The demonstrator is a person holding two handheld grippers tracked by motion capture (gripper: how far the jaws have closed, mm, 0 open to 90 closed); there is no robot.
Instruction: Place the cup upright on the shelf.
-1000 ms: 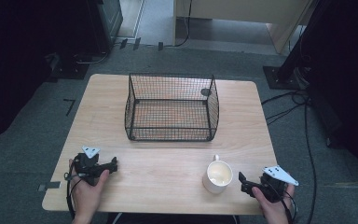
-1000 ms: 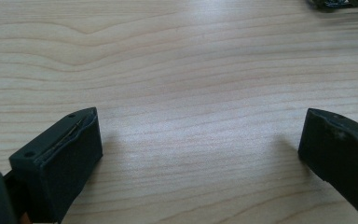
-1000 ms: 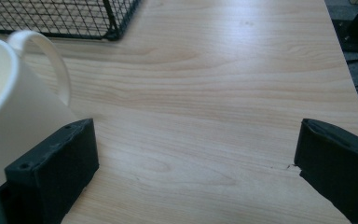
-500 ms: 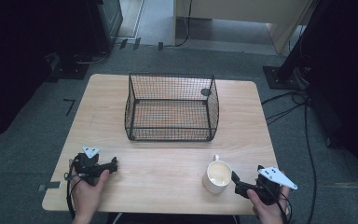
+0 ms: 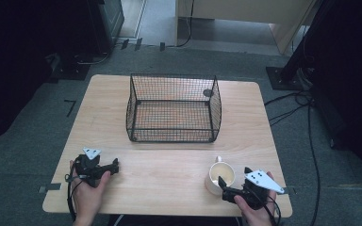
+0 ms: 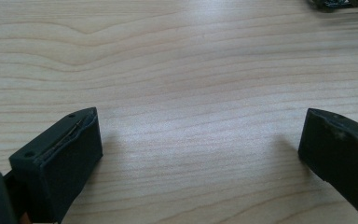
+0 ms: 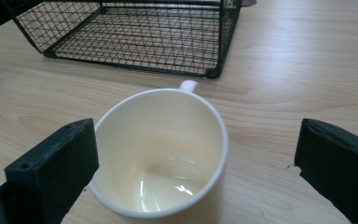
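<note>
A cream mug (image 5: 220,175) stands upright and empty near the table's front right, its handle pointing toward the basket. My right gripper (image 5: 234,176) is open just behind it. In the right gripper view the mug (image 7: 163,149) sits between the jaws, the left jaw close to its side and the right jaw well apart from it, with my right gripper (image 7: 196,144) low over the rim. My left gripper (image 5: 114,166) rests at the front left, held by a hand. In its own view my left gripper (image 6: 200,135) is open over bare wood.
A black wire basket (image 5: 173,108), empty and open on top, stands mid-table; its front wall (image 7: 135,37) is just beyond the mug. A small dark disc (image 5: 207,92) sits at its back right corner. The wooden table (image 5: 169,160) has bare wood between the hands. Cables (image 5: 306,122) trail on the floor at right.
My right gripper has moved left and forward up to the mug, so the mug now stands between its jaws. The left gripper has not moved.
</note>
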